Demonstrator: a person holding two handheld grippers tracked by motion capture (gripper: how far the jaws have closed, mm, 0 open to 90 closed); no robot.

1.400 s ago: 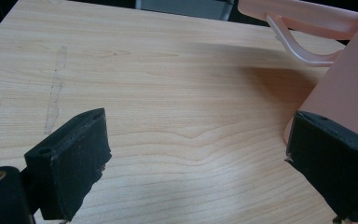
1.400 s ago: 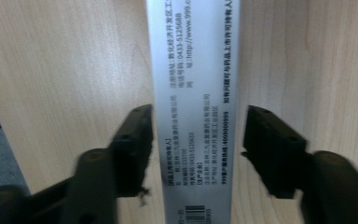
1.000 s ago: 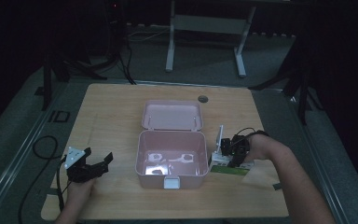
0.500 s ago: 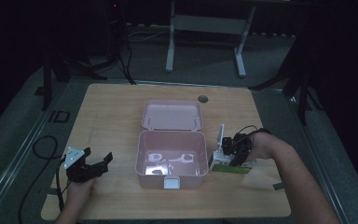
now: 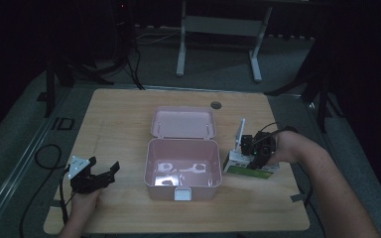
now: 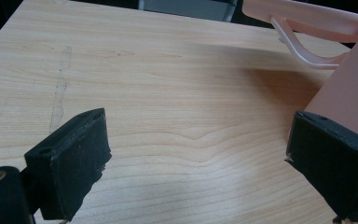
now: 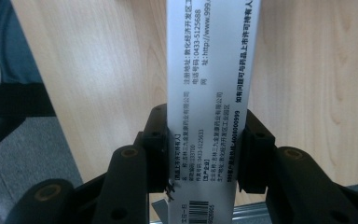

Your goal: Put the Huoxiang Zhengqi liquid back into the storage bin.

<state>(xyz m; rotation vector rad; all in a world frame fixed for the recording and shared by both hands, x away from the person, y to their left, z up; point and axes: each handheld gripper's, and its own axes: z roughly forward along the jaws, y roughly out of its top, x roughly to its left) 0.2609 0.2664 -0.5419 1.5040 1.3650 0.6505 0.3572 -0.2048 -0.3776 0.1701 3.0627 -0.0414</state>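
Note:
An open pink box [image 5: 182,168] stands mid-table, its lid [image 5: 183,122] laid back behind it. To its right a white and green medicine carton [image 5: 248,169] lies on the wood. My right gripper [image 5: 255,148] is over it, and in the right gripper view that gripper [image 7: 207,154] is shut on the carton's white printed face [image 7: 212,70]. A thin white flap [image 5: 239,134] stands up beside the gripper. My left gripper [image 5: 104,172] rests near the front left, open and holding nothing [image 6: 198,154], with the pink box wall [image 6: 349,88] just right of its jaws.
The wooden table [image 5: 114,119] has a round cable hole [image 5: 215,105] at its back edge. Pale shapes lie inside the pink box [image 5: 178,171]. A cable [image 5: 44,153] loops off the left edge. A desk frame [image 5: 218,29] stands on the floor behind.
The right hand and its gripper have shifted slightly to the right at the carton. The left gripper and the pink box have not moved.

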